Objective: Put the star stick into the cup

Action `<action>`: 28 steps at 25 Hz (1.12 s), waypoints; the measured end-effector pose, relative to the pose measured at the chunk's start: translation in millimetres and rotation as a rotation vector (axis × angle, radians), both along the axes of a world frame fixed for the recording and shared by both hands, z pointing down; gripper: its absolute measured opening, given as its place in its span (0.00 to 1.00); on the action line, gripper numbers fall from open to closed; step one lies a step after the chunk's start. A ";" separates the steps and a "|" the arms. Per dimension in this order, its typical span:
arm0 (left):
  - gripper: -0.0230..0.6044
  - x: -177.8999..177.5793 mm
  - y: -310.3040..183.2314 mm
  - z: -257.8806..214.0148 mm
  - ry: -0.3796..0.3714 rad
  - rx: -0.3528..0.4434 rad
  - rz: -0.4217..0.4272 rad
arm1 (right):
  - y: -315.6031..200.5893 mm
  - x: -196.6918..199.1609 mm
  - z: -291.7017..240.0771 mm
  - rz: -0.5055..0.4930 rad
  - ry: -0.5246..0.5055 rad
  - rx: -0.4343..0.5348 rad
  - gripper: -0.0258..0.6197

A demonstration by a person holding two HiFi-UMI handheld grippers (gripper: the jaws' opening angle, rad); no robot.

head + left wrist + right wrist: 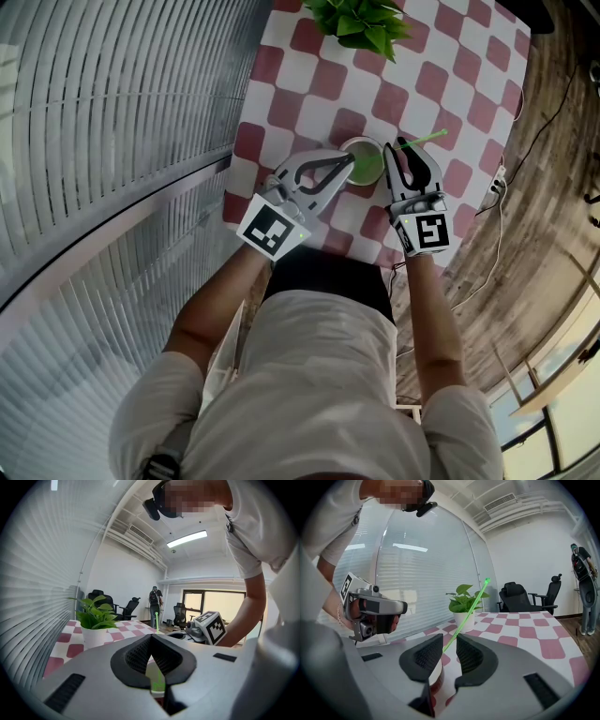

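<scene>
The tabletop (309, 84) has red and white squares. It sits by a wall of window blinds (112, 141), and a potted plant (361, 23) stands at its far end.

The cup (367, 169) stands near my edge of the tabletop, right between my two tools. My left tool (352, 159) is at the cup's left side. Its tips are clenched together at the rim. I think it pinches the rim to hold the cup steady, but I cannot be fully sure.

The thin green star stick (422, 140) has its low end down at the cup. In the left gripper view I see green inside the cup (157, 674), and the star stick (156, 620) pokes up above it. So I think it is already in.

The star stick leans. From the cup it goes up and out to the right, toward my right tool (405, 155). That is the nearer tool. In the right gripper view the star stick (471, 609) runs right through the gap of the right tool (449, 637). The jaws stand apart and I see no pad pressing on it, so it is let go.

The next move should be to pull the right tool straight back, so neither jaw bumps the leaning stick.
</scene>
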State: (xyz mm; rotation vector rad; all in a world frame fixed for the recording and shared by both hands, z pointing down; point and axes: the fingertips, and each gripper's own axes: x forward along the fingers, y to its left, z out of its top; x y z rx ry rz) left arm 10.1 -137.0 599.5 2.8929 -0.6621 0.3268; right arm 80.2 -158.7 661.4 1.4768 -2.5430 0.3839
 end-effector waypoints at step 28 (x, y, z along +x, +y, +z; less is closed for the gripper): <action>0.09 7.5 3.1 -14.8 0.011 0.016 -0.003 | 6.4 15.7 -10.2 0.060 -0.032 -0.038 0.27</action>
